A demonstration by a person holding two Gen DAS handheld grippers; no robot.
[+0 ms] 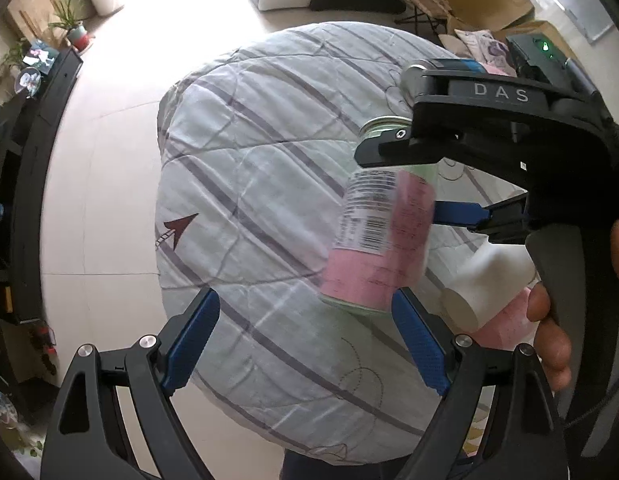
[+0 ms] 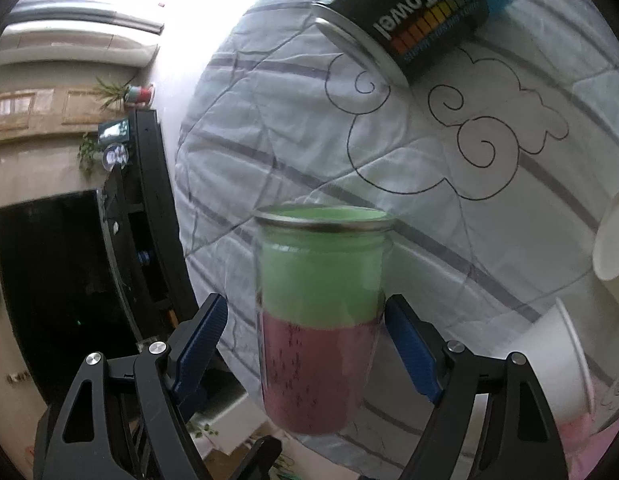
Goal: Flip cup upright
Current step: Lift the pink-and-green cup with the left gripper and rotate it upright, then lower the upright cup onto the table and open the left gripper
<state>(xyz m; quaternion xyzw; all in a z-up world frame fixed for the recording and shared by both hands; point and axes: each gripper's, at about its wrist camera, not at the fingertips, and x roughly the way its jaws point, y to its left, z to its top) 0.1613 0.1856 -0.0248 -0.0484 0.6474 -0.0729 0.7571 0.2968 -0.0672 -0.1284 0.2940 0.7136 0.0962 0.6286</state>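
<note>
Right gripper [image 2: 305, 340] is loosely bracketing the pink-and-green metal-rimmed cylindrical cup [image 2: 317, 316] above the striped quilt [image 2: 489, 208], grip unclear; left gripper [image 1: 305, 340] is hanging wide open, empty.

The pink-and-green cup [image 2: 319, 316] has a glossy printed wrap and shiny metal rim; beneath it, the striped quilted cloth cover [image 2: 449, 208] looks matt and wrinkled.

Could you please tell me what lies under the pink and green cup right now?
Under the cup lies the striped quilt; in the left wrist view the cup sits between the right gripper's fingers. What the quilt itself covers cannot be seen.
</note>
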